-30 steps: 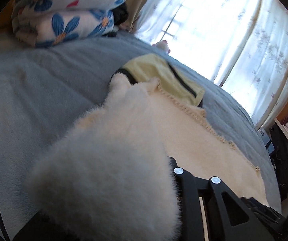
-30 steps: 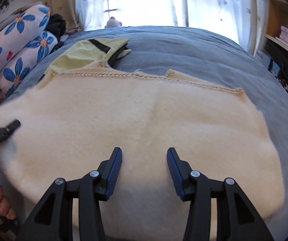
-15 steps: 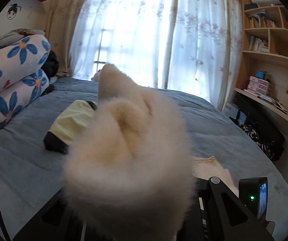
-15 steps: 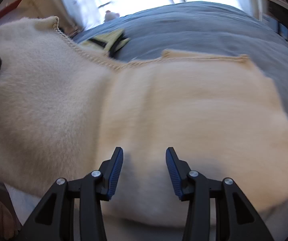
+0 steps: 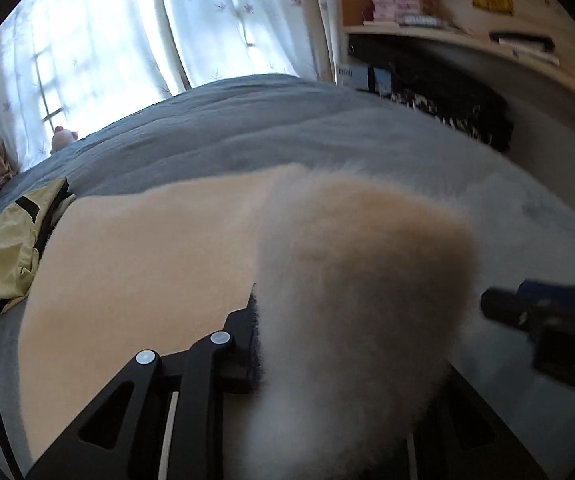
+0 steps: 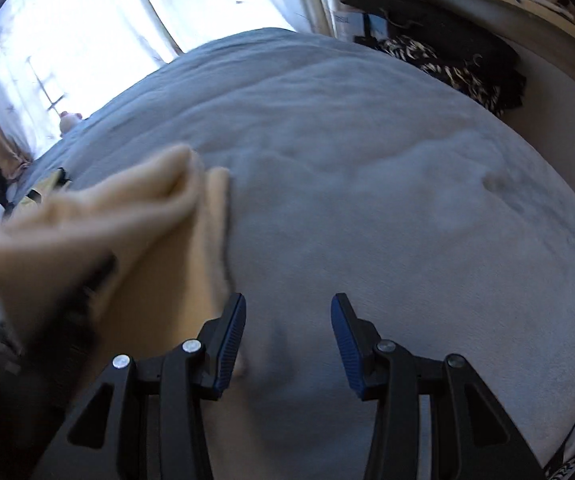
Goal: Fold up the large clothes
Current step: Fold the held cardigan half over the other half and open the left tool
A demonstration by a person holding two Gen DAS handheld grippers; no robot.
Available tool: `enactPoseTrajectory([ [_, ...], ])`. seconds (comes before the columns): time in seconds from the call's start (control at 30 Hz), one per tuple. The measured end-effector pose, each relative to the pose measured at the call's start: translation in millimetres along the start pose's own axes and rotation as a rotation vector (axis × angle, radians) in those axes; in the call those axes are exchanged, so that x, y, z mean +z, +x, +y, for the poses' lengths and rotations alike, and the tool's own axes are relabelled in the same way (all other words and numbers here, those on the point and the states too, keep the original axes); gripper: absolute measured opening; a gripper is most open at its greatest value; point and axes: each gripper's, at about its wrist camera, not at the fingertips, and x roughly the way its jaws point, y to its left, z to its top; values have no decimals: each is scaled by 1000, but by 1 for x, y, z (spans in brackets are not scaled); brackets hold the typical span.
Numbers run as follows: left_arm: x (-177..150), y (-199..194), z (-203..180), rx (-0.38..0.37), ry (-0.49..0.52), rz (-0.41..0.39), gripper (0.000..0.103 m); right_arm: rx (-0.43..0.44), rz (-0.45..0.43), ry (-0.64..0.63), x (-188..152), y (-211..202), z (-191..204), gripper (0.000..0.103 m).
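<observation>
Cream fleece, a large fluffy garment (image 5: 147, 248), lies across the grey bed cover (image 6: 367, 160) toward its window-side edge, one corner bunched and lifted in the left gripper (image 5: 327, 340). Its jaws have just been opening a little, yet fabric still fills them, apparently so the corner can be carried over as a fold. The right gripper (image 6: 287, 340) hovers over bare cover just beside the garment's near edge, jaws apart and empty. A yellow-green jacket (image 5: 15, 248) lies beyond.
</observation>
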Motion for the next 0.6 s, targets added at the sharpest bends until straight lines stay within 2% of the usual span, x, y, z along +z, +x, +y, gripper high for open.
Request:
enactPoseTrajectory([
  [0.03, -6, -1, -5, 28, 43, -16, 26, 6, 17, 7, 0, 2, -3, 45],
  [0.07, -7, -5, -8, 38, 68, -27, 37, 14, 29, 10, 0, 3, -4, 45],
  [0.1, -5, -9, -8, 9, 79, -21, 47, 26, 41, 16, -2, 3, -5, 45],
  [0.13, -1, -14, -5, -27, 75, -9, 68, 38, 48, 21, -2, 5, -7, 45],
  [0.17, 2, -21, -2, -50, 65, -5, 81, 49, 52, 24, -2, 5, -7, 45],
  [0.3, 17, -56, 16, -84, 60, 6, 83, 77, 23, 16, 3, 0, -5, 45],
  [0.43, 24, -91, 51, -140, -14, 37, 85, 126, -10, 7, 12, -16, 3, 47],
  [0.6, 31, -122, 121, -84, -149, 37, 90, 237, -12, -3, 28, -32, 16, 51],
])
